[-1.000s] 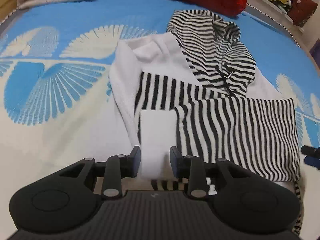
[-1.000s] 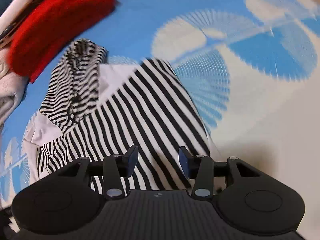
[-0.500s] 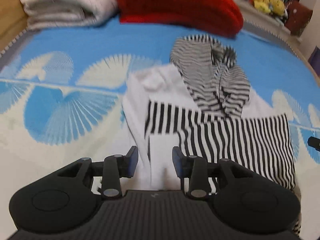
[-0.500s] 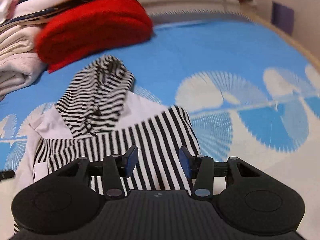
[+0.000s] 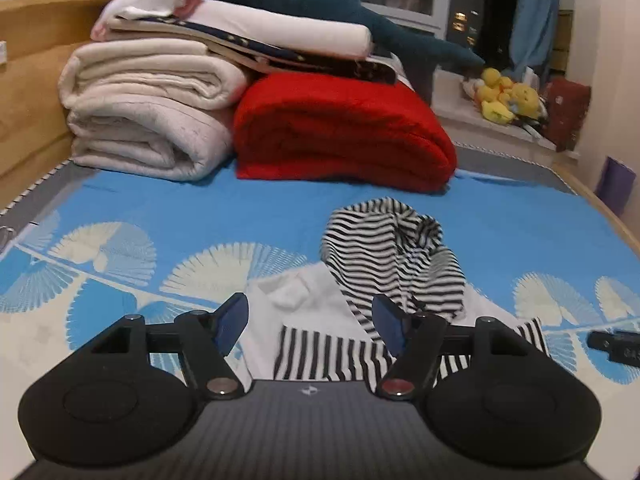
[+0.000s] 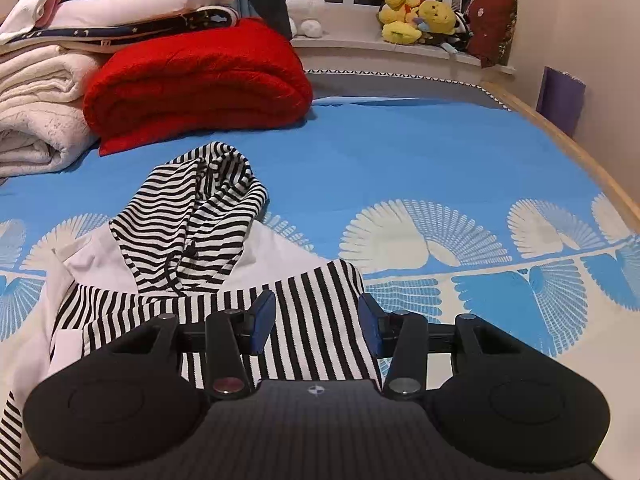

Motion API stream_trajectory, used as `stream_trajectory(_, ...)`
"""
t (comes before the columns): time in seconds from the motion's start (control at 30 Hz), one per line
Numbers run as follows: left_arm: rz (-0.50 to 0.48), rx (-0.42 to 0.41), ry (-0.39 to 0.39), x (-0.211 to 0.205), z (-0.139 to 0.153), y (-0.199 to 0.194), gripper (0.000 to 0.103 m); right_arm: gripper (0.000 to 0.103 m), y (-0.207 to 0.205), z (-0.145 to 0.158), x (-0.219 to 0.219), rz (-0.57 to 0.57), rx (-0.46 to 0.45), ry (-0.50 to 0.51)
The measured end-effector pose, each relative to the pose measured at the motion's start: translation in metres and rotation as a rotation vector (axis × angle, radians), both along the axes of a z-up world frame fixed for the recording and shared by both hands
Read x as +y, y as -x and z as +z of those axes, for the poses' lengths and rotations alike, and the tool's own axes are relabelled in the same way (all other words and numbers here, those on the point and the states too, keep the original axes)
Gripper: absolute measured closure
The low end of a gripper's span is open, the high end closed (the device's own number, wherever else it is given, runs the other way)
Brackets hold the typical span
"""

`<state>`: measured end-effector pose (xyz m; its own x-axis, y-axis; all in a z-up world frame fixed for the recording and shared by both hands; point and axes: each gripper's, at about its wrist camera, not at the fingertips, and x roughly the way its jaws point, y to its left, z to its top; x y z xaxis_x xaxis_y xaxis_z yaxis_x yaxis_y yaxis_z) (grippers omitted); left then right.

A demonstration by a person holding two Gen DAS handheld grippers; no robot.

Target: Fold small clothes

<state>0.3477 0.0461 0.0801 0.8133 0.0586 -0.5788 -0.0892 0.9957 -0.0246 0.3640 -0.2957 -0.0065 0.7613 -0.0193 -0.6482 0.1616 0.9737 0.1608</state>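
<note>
Nearest in both wrist views, the two tools sit above the garment with nothing in them. The left hand-held gripper (image 5: 310, 322) has its jaws opening, wide apart, only air between the blue pads; the fabric seen between them lies on the bed below, not pinched. The right hand-held gripper (image 6: 316, 326) is released too, jaws parted at a middling width, the striped panel visible beneath the gap and untouched as far as the frame shows. Just beyond the fingers lies the task's thing, a small striped hoodie (image 6: 192, 248), partly folded on the blue patterned bed sheet (image 6: 400, 168): a striped flap laid across the white body, the hood (image 5: 384, 240) slumped loose at the far end, drawstring hanging in its opening. Judged from the look of it: thin knit, light, entirely limp, not fragile and not slippery; it will sag and drag rather than keep a shape, and layers may shift apart if only the top one is caught. Best hold is probably at an edge or corner, pinching through all layers, one hand-held gripper per side so the fold line stays straight; the hood is bulky and will likely want tucking flat. Farther off, at the head of the bed, a folded red blanket (image 5: 340, 132) and stacked white bedding (image 5: 148, 108); yellow plush toys (image 6: 416, 16) on the sill.
</note>
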Motion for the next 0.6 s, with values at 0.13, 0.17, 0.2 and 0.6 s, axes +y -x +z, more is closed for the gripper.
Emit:
stream_trajectory(0.13, 0.024, -0.035, 0.015, -0.004, 0.004, -0.002, 0.03, 0.056, 0.004, -0.003, -0.005, -0.013, 0.004, 0.003)
stream_trajectory(0.17, 0.017, -0.042, 0.022, -0.005, 0.004, -0.002, 0.03, 0.056, 0.006, -0.003, -0.006, -0.013, 0.006, 0.001)
stream_trajectory(0.2, 0.008, -0.048, 0.029, -0.007, 0.005, -0.002, 0.03, 0.056, 0.007, -0.002, -0.009, -0.015, 0.007, -0.005)
stream_trajectory(0.6, -0.021, -0.112, -0.106, -0.027, -0.001, 0.006, 0.03, 0.056, 0.022, 0.002, -0.027, -0.031, 0.013, -0.052)
